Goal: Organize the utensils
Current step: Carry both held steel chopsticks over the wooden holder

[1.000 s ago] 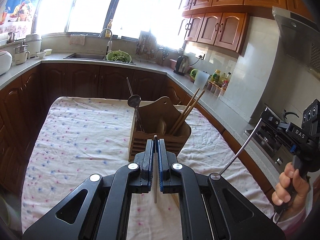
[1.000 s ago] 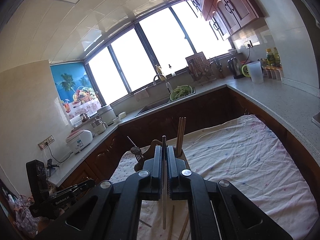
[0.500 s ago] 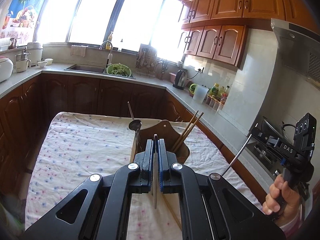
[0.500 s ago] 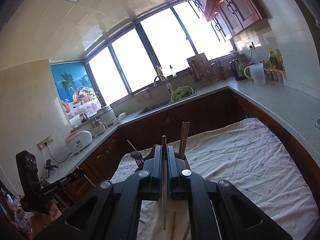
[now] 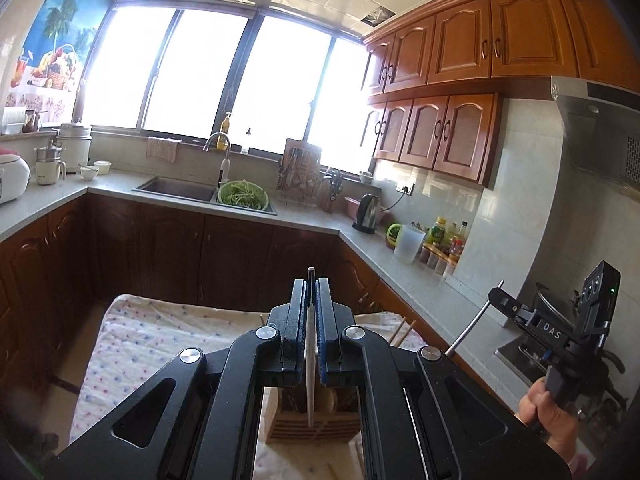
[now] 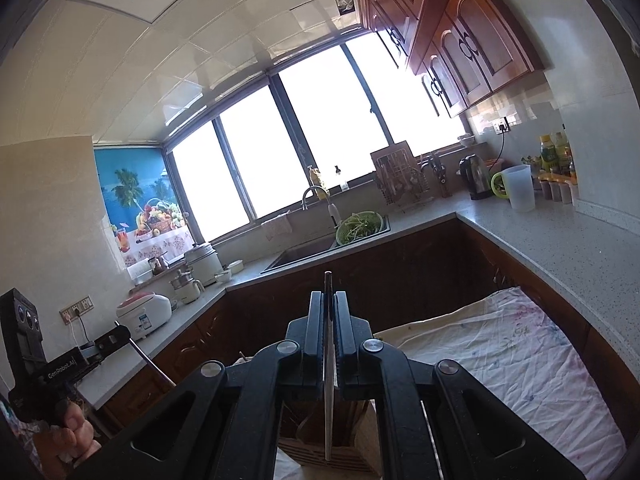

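Ideally, each hand-held gripper, left (image 5: 311,294) and right (image 6: 328,312), is pinching its thin utensil (image 5: 310,364) upright above the wooden holder (image 5: 316,426) on the bench (image 5: 152,332), lowering straight, slowly.

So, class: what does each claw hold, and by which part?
Each claw is shut on one thin utensil. The left claw grips a pale stick near its upper end; the right claw grips a metal rod likewise.
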A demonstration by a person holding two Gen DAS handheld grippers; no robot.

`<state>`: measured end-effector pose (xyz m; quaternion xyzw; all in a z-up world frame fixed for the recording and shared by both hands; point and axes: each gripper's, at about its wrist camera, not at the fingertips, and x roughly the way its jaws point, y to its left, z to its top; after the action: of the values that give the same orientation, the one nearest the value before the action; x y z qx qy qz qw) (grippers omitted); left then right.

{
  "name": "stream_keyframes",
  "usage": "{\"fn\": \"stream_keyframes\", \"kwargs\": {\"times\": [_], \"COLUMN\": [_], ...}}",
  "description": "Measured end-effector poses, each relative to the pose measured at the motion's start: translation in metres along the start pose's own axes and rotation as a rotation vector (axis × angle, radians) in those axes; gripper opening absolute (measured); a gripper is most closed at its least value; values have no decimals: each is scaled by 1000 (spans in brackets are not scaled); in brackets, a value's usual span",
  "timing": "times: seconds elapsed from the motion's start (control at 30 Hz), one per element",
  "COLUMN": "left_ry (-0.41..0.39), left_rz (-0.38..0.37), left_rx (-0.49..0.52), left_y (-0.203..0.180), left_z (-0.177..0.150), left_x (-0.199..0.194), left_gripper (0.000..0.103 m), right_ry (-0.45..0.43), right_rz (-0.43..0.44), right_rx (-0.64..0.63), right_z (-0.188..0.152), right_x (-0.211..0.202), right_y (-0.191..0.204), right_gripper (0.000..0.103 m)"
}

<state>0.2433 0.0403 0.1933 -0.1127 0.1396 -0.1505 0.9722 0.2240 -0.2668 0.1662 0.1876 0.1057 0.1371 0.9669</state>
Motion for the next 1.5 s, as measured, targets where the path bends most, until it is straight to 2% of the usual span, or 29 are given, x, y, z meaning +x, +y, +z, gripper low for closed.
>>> {"fn": "stream_keyframes", "kwargs": {"times": [0.17, 0.4, 0.57, 0.87, 0.97, 1.5], "left_ry": [-19, 40, 76, 144, 147, 166], "left_rz": [24, 64, 78, 116, 130, 142], "left_rx": [-7, -42, -66, -43, -26, -17], "left_y": [2, 11, 16, 13, 11, 11], "left_z": [3, -27, -53, -85, -86, -85], "left_x": [26, 60, 73, 88, 89, 90], "left_gripper": [3, 3, 3, 4, 5, 5], "right_ry": [-10, 1, 45, 158, 195, 213], "right_rz": [-19, -36, -44, -41, -45, -59], "right_rx": [-31, -37, -18, 11, 19, 36], "right_z": [1, -20, -39, -70, -78, -77], "right_x": [22, 42, 54, 71, 78, 80], "right_y": [3, -4, -11, -19, -21, -25], "right_gripper": [4, 4, 4, 4, 5, 5]}}
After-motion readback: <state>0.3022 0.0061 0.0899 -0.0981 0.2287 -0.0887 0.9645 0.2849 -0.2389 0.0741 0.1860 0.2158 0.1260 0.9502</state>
